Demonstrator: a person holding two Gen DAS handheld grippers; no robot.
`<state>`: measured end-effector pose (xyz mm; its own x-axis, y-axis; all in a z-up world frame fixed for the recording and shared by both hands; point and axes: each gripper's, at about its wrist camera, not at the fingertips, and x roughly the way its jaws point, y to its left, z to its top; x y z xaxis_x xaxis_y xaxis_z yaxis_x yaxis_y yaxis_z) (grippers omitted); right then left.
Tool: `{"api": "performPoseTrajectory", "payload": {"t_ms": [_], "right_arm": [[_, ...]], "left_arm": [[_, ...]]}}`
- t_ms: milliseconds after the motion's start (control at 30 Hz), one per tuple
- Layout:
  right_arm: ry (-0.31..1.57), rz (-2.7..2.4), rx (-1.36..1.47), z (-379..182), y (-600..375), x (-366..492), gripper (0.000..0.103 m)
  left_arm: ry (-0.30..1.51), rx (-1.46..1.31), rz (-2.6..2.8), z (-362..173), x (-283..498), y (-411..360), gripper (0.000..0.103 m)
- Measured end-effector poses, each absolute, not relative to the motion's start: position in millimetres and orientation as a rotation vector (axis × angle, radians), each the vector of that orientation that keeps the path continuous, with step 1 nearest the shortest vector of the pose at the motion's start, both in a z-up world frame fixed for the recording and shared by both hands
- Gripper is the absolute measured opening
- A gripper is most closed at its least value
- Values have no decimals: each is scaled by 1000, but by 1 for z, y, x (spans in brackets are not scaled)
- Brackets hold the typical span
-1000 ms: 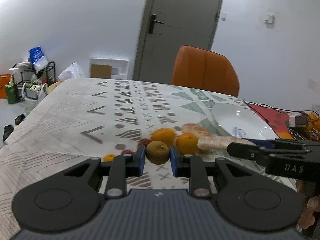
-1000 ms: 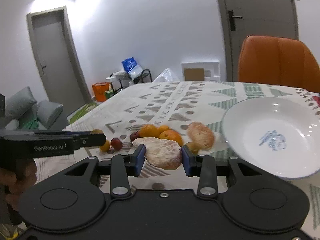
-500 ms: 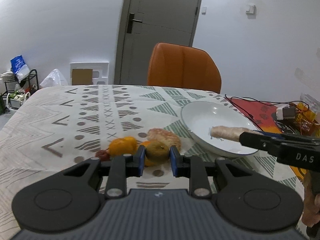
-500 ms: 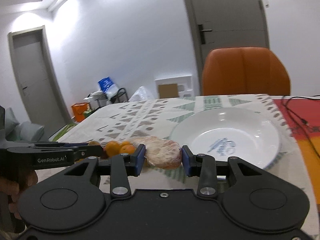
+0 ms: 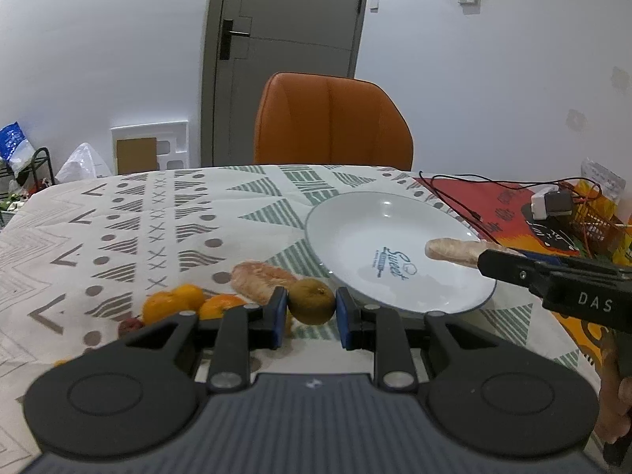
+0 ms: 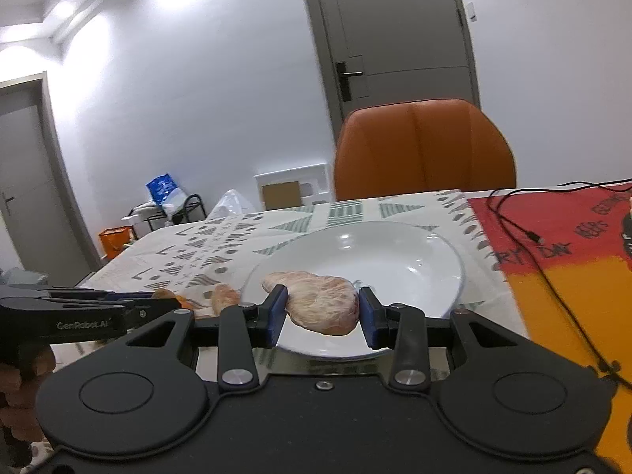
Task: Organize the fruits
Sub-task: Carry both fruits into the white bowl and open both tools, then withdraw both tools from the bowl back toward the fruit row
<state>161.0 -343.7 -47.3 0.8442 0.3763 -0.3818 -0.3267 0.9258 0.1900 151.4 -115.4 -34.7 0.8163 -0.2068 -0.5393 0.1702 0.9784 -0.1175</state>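
Our left gripper point(image 5: 311, 311) has its two blue pads closed against a brownish-green round fruit point(image 5: 311, 301), maybe a kiwi, and holds it a little above the patterned tablecloth point(image 5: 130, 221), just beside the near left rim of the white plate point(image 5: 355, 233). Our right gripper point(image 6: 322, 312) is closed on a peeled pomelo segment point(image 6: 320, 302), pale pink with white membrane, and holds it over the near rim of the same plate point(image 6: 414, 260); whether the segment touches the plate we cannot tell. In the left wrist view the tip of this segment point(image 5: 454, 251) sticks out from the right gripper over the plate's right side.

On the cloth to the left of the plate lies a second pomelo segment point(image 5: 260, 280), and near it two mandarins point(image 5: 173, 304) close together, with a small dark red fruit point(image 5: 128, 326) beside them. In the right wrist view these fruits are mostly hidden behind the left gripper body.

Farther away, an orange chair point(image 5: 331, 122) stands at the far edge of the table. A red and orange cloth point(image 6: 561, 245) with a black cable point(image 6: 525, 233) on it covers the table to the right of the plate.
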Motion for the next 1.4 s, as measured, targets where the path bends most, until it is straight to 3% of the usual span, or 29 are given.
{"api": "performPoseTrajectory", "payload": {"t_ms": [833,1033,1167,1333,1400], "right_arm": [[414,314,176,-50,-374,167,39],[426,321,187,-51,-374,165,41],[445,333,198,-54,-370,165,44],[446,339,206,-53,-364,164,59],[443,342,207,-52,-361,162,73]], "left_arm": [[615,-43,-256,-43,192,-160,25],[614,-56,-245,-38,190,-154,33],[616,-59,-217,-36,183,-142,52],[607,-72,-160,-31,173,-121,73],[588,-84,-149,-28,167,-112,78]]}}
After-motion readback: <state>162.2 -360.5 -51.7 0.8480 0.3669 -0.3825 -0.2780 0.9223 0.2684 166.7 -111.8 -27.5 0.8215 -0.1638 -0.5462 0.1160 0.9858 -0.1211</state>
